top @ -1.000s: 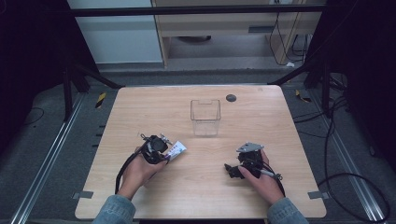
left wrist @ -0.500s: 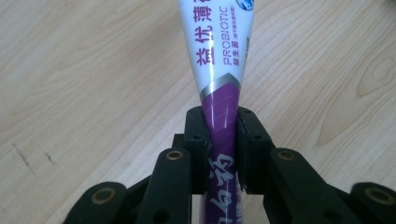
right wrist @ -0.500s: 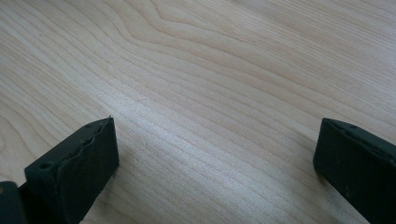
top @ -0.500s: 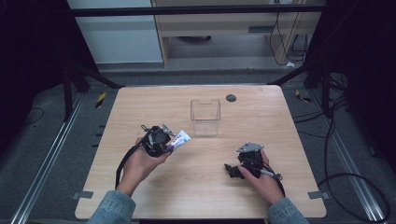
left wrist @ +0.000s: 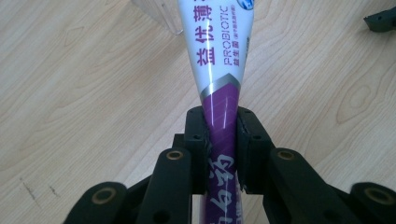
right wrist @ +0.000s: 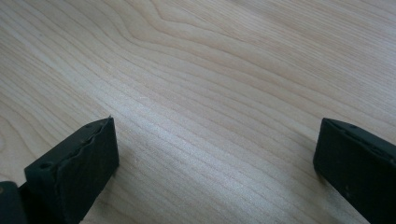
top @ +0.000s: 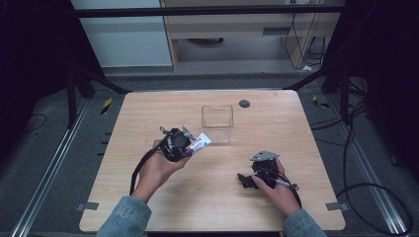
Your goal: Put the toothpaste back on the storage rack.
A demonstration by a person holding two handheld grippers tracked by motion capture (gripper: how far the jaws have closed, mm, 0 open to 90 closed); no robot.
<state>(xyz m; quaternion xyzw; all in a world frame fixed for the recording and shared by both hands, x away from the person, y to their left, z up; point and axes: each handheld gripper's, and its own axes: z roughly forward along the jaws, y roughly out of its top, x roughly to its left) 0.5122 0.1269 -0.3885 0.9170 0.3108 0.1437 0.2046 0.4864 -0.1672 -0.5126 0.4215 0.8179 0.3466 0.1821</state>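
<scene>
A purple and white tube (left wrist: 222, 65) with printed lettering is clamped between the jaws of my left gripper (left wrist: 221, 116), which is shut on its purple end. From above, that left gripper (top: 189, 143) hovers over the table's middle left, and the tube (top: 199, 143) points toward a clear plastic box (top: 217, 118) just beyond it. My right gripper (top: 245, 180) rests low at the table's front right. In the right gripper view its jaws stand wide apart over bare wood, the gripper (right wrist: 215, 154) open and holding nothing.
A small dark round disc (top: 244, 103) lies near the far edge of the wooden table (top: 148, 113). Black frame legs and cables surround the table on the floor. The other gripper's black tip (left wrist: 380, 21) shows at the upper right of the left gripper view.
My left hand has lifted the tube off the table and carried it up and toward the clear box. The right hand has stayed where it was.
</scene>
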